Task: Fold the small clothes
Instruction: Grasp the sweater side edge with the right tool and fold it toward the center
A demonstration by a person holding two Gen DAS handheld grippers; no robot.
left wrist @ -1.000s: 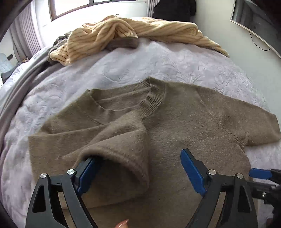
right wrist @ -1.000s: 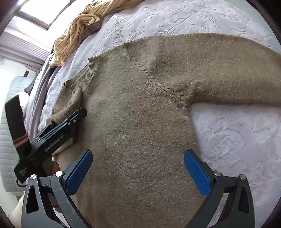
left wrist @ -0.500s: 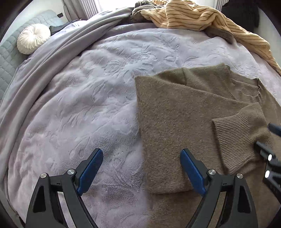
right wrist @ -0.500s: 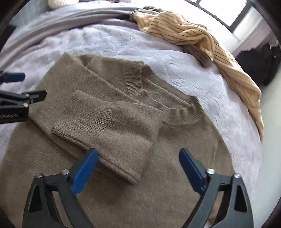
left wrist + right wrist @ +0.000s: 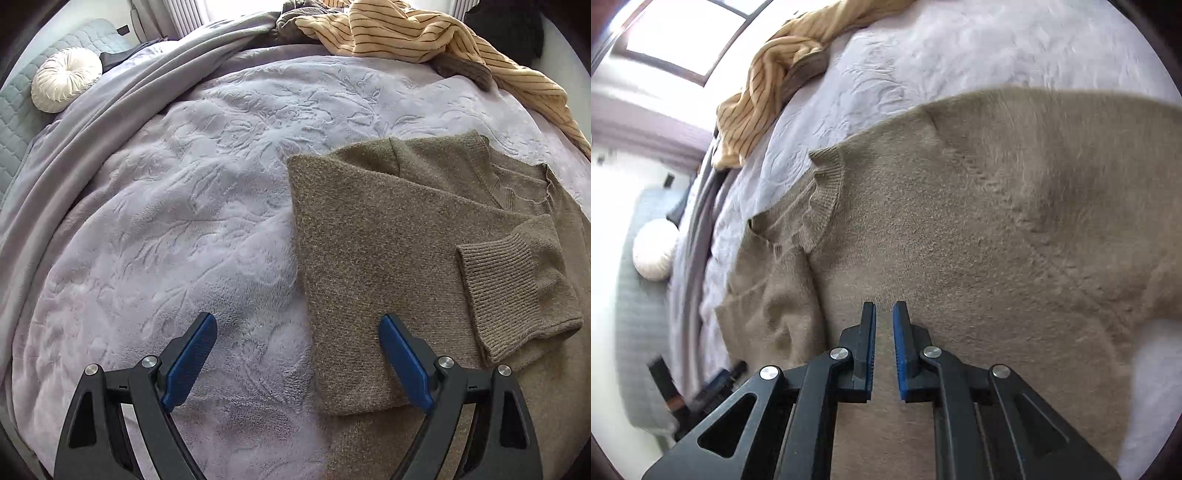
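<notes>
Your left gripper (image 5: 295,354) stands wide at the bottom of its frame, holding nothing — one blue pad hangs over the pale lilac embossed plush bedspread (image 5: 177,229), the other over the folded edge of the olive-brown knitted sweater (image 5: 373,266).

Your right gripper (image 5: 884,325), bottom centre of its frame, is closing: the blue pads stand narrow, a slim gap between them, with no fold of cloth visibly pinched there. It points down at the sweater's body, but whether the tips touch the knit you cannot tell.

The sweater lies flat on the bedspread. In the left wrist view it fills the right half of the frame, with one sleeve folded across the body and its ribbed cuff (image 5: 513,288) at right of centre. In the right wrist view the ribbed neckline (image 5: 827,195) sits left of centre and the other sleeve runs off toward the upper right, blurred.

A crumpled mustard-yellow striped garment (image 5: 424,33) lies heaped at the top of the left wrist frame, well apart from the sweater. A round cream pleated cushion (image 5: 66,85) sits upper left, beside a grey blanket (image 5: 122,107).
</notes>
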